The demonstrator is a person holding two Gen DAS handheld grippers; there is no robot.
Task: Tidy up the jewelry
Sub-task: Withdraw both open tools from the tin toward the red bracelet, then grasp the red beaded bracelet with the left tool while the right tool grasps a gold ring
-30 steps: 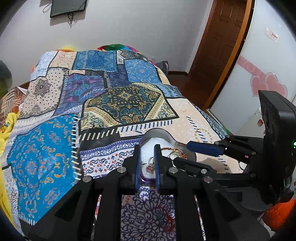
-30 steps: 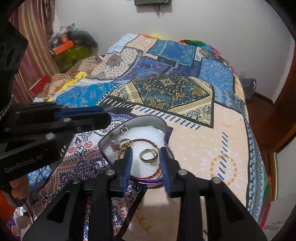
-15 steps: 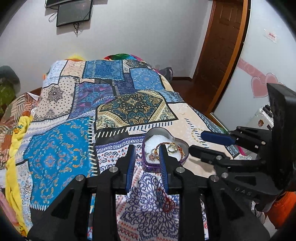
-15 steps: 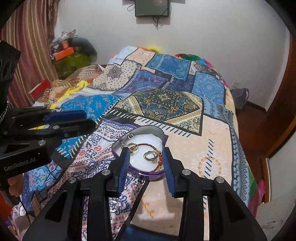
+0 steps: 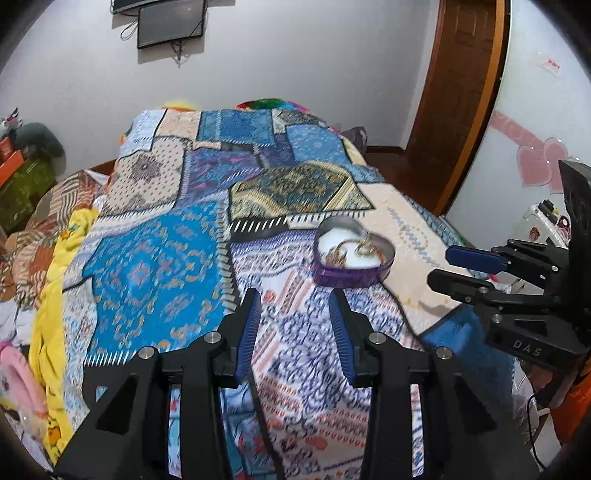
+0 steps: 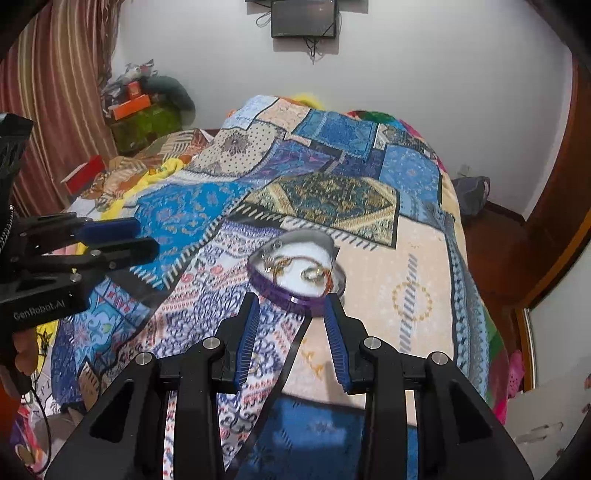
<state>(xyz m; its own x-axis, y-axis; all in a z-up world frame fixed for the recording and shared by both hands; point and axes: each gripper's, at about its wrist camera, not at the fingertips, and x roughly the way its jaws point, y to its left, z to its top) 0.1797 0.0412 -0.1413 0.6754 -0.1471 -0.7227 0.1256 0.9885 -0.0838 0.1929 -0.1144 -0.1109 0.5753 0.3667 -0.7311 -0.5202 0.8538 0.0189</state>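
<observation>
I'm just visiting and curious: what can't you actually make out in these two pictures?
- Jewelry in the heart-shaped tin: motion blur in both views; pieces cannot be counted.
- Tin's near inside, left wrist view: hidden by its wall.
- Right gripper body: cut off by bottom edge.

I cannot separate the blurred jewelry [image 5: 352, 251] inside the heart-shaped tin [image 5: 351, 275]; my right wrist view smears it too, and the wall-mounted screen [image 6: 303, 17] is cropped
</observation>
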